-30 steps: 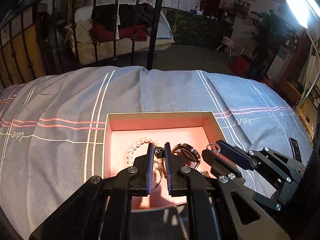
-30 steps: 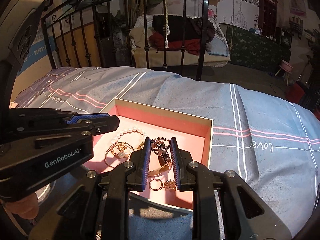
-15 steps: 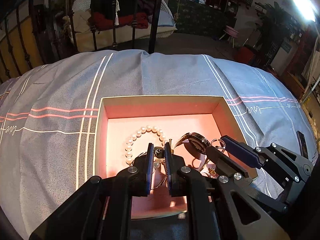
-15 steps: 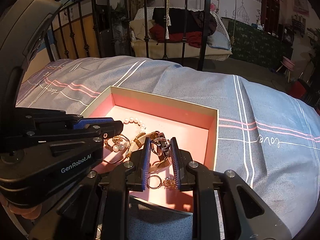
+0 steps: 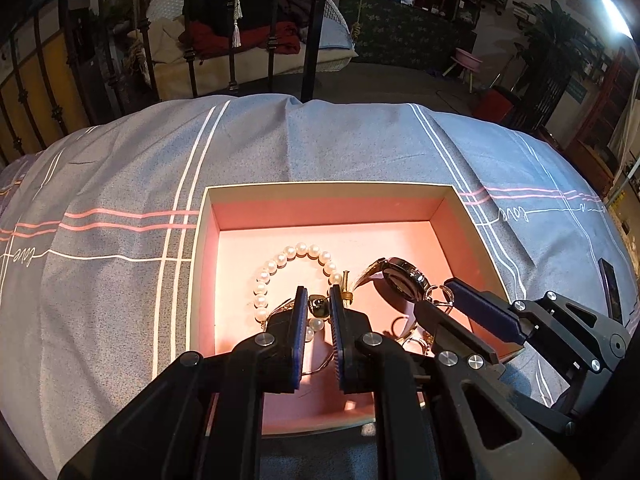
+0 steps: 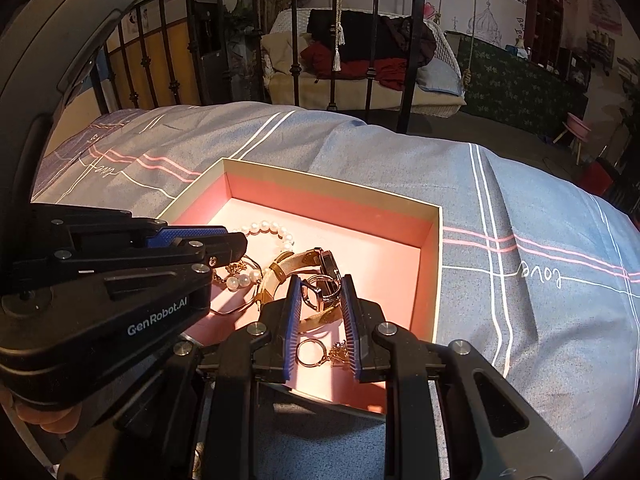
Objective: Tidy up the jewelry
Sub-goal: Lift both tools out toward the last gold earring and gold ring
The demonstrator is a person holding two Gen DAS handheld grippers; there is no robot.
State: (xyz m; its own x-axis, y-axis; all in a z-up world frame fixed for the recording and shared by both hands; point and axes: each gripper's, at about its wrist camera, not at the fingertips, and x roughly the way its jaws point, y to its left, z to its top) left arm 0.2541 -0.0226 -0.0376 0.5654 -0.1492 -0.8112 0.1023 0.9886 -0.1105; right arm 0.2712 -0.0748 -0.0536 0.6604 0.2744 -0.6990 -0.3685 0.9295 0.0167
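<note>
Nearest, the left gripper [image 5: 318, 306] has just been easing its jaws apart; a small dark bead piece [image 5: 319, 307] sits between the pads, which seem no longer to press it, though the view there is tight. Beside it, the right gripper [image 6: 320, 296] stands nearly closed, clamped on a watch [image 6: 326, 280] with a gold strap. Both hang inside the pink-lined box [image 5: 328, 216], where a pearl bracelet [image 5: 296, 254] curves just beyond the left fingertips. The box rests on a grey striped bedspread [image 5: 120, 184], with an iron bed frame [image 5: 312, 28] beyond.
</note>
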